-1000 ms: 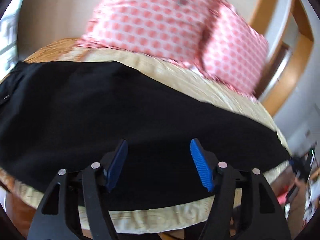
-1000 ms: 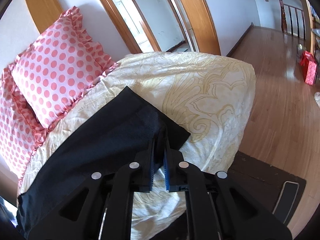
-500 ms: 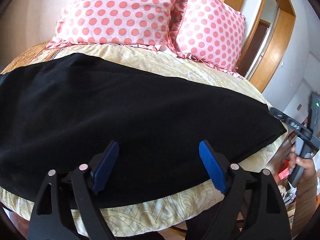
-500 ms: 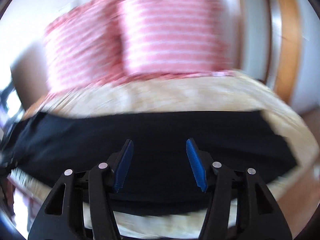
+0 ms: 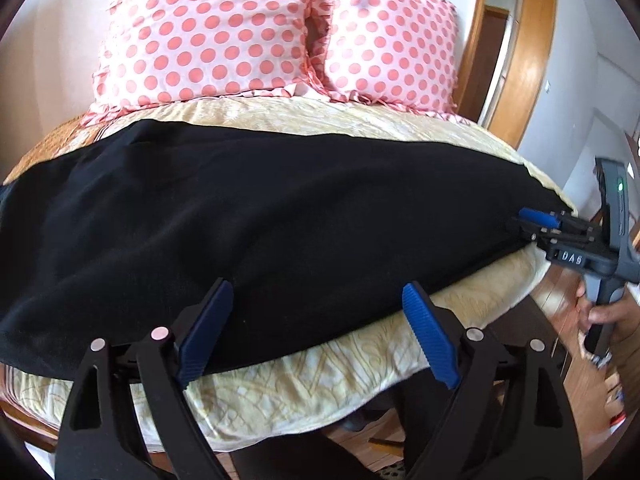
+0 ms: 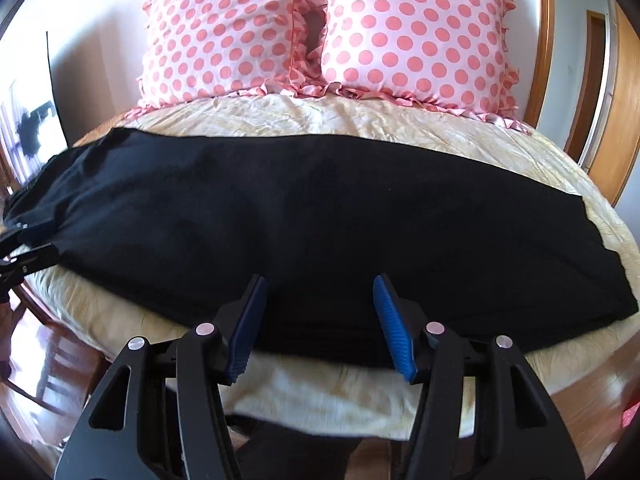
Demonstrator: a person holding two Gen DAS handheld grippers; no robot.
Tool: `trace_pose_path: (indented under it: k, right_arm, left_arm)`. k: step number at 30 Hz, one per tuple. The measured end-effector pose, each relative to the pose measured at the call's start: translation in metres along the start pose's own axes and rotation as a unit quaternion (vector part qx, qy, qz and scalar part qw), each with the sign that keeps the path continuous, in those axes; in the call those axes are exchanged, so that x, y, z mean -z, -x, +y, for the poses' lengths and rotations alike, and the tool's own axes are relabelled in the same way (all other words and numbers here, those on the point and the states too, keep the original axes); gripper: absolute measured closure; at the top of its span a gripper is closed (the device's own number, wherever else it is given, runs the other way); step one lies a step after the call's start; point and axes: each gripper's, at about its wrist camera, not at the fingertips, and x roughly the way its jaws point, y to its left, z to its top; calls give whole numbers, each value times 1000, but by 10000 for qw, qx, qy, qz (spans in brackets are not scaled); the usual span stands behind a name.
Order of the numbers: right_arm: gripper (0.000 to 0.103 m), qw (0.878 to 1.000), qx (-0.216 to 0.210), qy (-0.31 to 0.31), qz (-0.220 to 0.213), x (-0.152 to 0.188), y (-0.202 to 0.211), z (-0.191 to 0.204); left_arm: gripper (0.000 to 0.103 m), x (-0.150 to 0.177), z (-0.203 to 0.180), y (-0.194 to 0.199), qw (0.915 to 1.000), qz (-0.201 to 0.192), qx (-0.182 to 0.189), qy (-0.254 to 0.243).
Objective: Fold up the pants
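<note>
Black pants lie flat, folded lengthwise, across a cream bedspread; they also show in the right wrist view. My left gripper is open and empty, above the pants' near edge. My right gripper is open and empty, also over the near edge. In the left wrist view the right gripper shows at the pants' right end. In the right wrist view part of the left gripper shows at the pants' left end.
Two pink polka-dot pillows lean against the wall at the head of the bed. A wooden door frame stands to the right. Wooden floor lies around the bed.
My right gripper let go of the pants' end, opened and swung round to face the bed. My left gripper stayed open and drew back a little.
</note>
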Motion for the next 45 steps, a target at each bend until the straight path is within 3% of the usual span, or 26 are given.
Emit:
trace_pose_path:
  k: [5, 9, 12, 15, 19, 26, 29, 33, 36, 39, 42, 45]
  right_arm:
    - [45, 9995, -88, -297, -53, -6, 6, -16]
    - [43, 9938, 622, -837, -381, -11, 19, -62]
    - [43, 9870, 1275, -850, -488, -14, 22, -87]
    - [33, 9792, 1697, -1012, -456, -15, 16, -118]
    - [33, 9754, 1775, -1307, -19, -4, 1, -148]
    - [32, 9728, 1563, -1696, -235, 23, 27, -155]
    - [32, 9512, 1972, -2294, -616, 30, 51, -179]
    - [32, 9243, 2195, -3071, -562, 38, 54, -220]
    - [32, 9142, 2230, -3330, -597, 38, 50, -236]
    - [32, 9187, 1998, -3362, -549, 37, 41, -240]
    - [30, 9256, 2040, -3147, -515, 32, 34, -232]
    - [32, 9192, 1959, -3350, -673, 34, 36, -236]
  left_arm:
    - [16, -3, -1, 3, 10000, 5, -11, -11]
    - [13, -12, -4, 5, 9995, -316, -60, 29]
    - [10, -20, -13, 0, 9982, -549, -214, -144]
    - [10, -25, -19, -12, 9982, -504, -200, -275]
    - [10, -23, -17, -27, 9995, -181, -96, -226]
    - [4, -11, -18, -24, 9991, -230, -56, -346]
    - [2, -11, -19, -25, 9990, -236, -48, -377]
    - [2, -11, -20, -25, 9990, -248, -52, -373]
    - [2, -12, -21, -25, 9988, -248, -59, -412]
    - [2, -12, -21, -25, 9987, -246, -70, -433]
    - [2, -11, -22, -25, 9986, -252, -100, -462]
    - [2, -10, -22, -25, 9984, -260, -118, -485]
